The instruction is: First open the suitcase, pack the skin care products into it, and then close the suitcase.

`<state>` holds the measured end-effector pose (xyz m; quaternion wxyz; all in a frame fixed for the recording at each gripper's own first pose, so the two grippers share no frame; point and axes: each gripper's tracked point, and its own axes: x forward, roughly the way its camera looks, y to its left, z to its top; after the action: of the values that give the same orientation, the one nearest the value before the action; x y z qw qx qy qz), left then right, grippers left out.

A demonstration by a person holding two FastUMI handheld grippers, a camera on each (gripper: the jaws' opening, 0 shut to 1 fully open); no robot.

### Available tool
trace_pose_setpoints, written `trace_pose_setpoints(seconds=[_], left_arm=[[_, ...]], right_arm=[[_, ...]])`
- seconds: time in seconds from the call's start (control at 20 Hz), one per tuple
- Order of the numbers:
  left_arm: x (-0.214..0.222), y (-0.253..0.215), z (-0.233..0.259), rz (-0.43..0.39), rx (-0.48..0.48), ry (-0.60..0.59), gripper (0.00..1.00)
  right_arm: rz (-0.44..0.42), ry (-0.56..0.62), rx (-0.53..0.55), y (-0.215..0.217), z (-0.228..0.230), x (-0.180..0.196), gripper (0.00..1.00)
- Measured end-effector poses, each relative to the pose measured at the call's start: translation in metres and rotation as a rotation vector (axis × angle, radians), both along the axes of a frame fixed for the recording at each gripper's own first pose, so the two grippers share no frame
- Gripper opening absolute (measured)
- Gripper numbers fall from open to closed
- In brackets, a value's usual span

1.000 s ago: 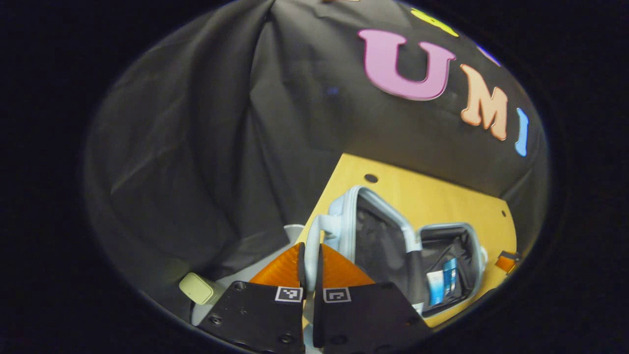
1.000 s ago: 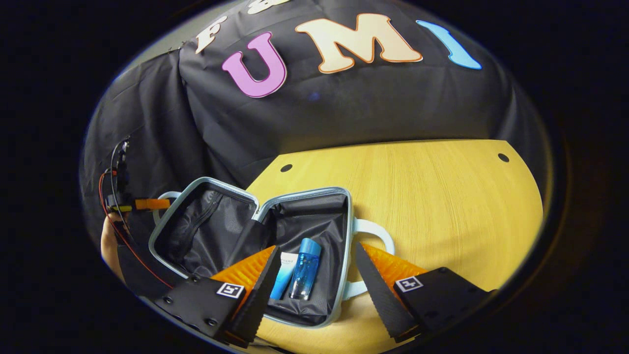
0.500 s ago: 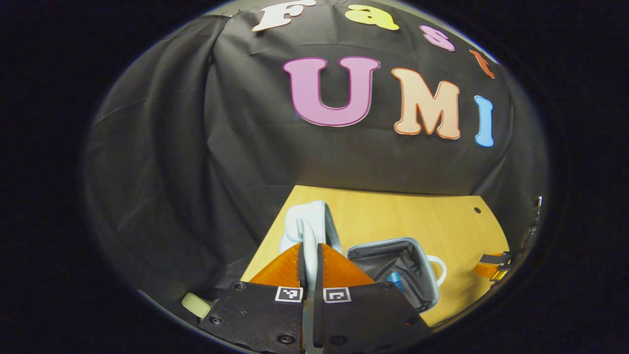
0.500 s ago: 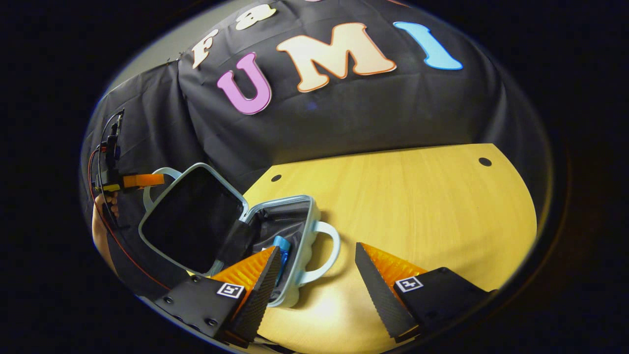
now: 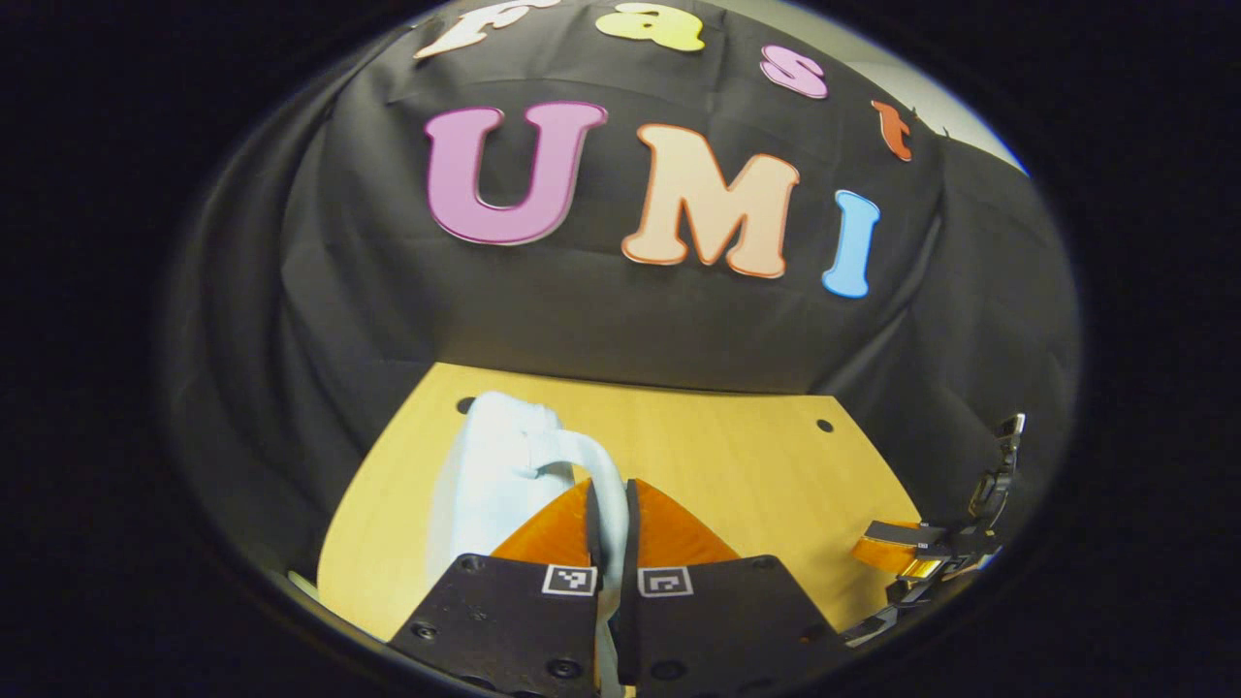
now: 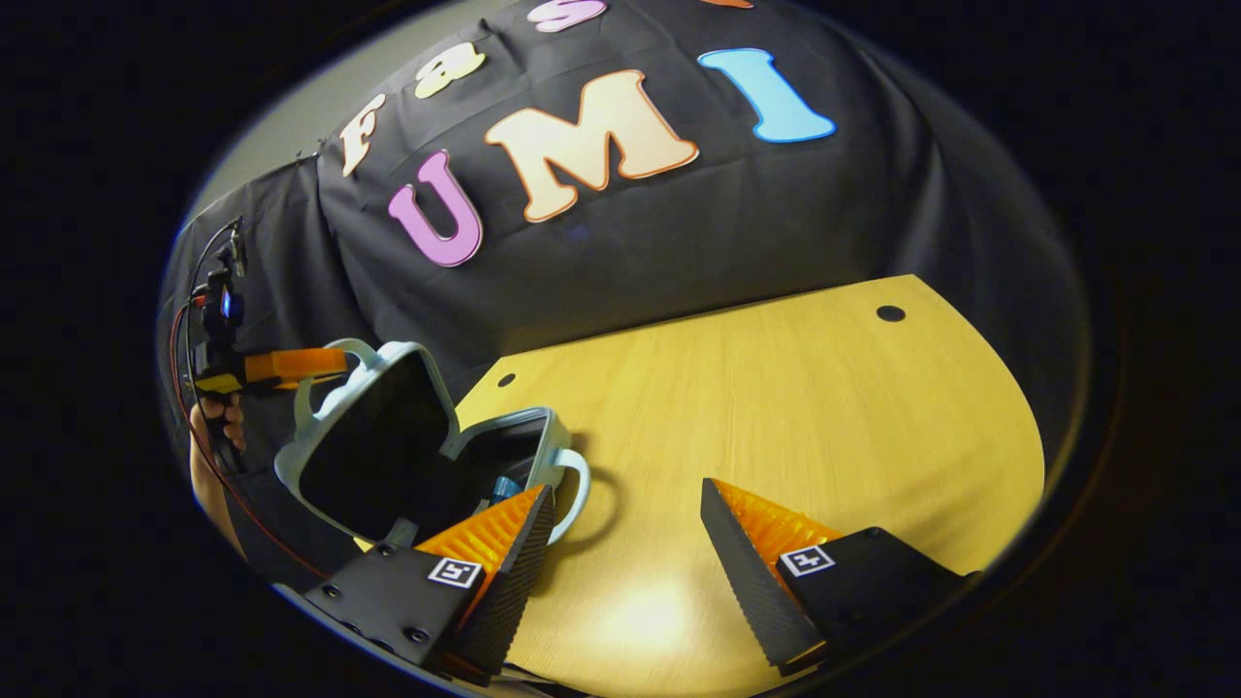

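Note:
The pale blue suitcase (image 6: 543, 431) lies on the wooden table (image 6: 776, 388) with its lid (image 6: 373, 441) swung up, half shut over the base. A blue bottle (image 6: 502, 488) peeks out of the base's dark lining. My left gripper (image 5: 608, 490) is shut on the lid's handle (image 5: 582, 456), with the lid's pale outer shell (image 5: 480, 475) just beyond it; it also appears far left in the right gripper view (image 6: 291, 366), held by a hand (image 6: 218, 422). My right gripper (image 6: 625, 543) hangs open over bare table, just right of the base's handle (image 6: 574, 485).
Bare tabletop spreads to the right of the suitcase as far as its rounded edge. Small round holes (image 6: 889, 313) sit near the table's back edge. The black cloth wall hangs close behind the table. The right gripper (image 5: 921, 557) also appears at the far right in the left gripper view.
The left gripper has swung the lid by its handle from lying flat open to up over the base. The products are now mostly hidden. The right gripper has drawn back off the case.

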<state>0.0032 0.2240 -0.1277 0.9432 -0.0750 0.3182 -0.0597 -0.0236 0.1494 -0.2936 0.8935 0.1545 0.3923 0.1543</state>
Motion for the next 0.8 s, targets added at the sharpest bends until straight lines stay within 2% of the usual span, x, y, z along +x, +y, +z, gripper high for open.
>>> trace_pose_setpoints(seconds=[0.2, 0.45, 0.55, 0.6, 0.8], left_arm=[[0.004, -0.056, -0.037, -0.068, -0.059, 0.07, 0.01], [0.002, -0.102, -0.088, -0.114, -0.076, 0.156, 0.01], [0.001, -0.114, -0.112, -0.121, -0.075, 0.191, 0.01], [0.0, -0.12, -0.125, -0.121, -0.069, 0.211, 0.05], [-0.013, -0.141, -0.176, -0.128, -0.004, 0.295, 0.03]], right_arm=[[-0.045, -0.002, -0.021, -0.034, 0.0, 0.001, 0.95], [-0.084, 0.019, -0.059, -0.072, -0.005, -0.009, 0.95], [-0.097, 0.025, -0.072, -0.085, -0.006, -0.013, 0.95], [-0.102, 0.027, -0.076, -0.092, -0.006, -0.014, 0.95], [-0.1, 0.03, -0.082, -0.114, -0.005, -0.019, 0.95]])
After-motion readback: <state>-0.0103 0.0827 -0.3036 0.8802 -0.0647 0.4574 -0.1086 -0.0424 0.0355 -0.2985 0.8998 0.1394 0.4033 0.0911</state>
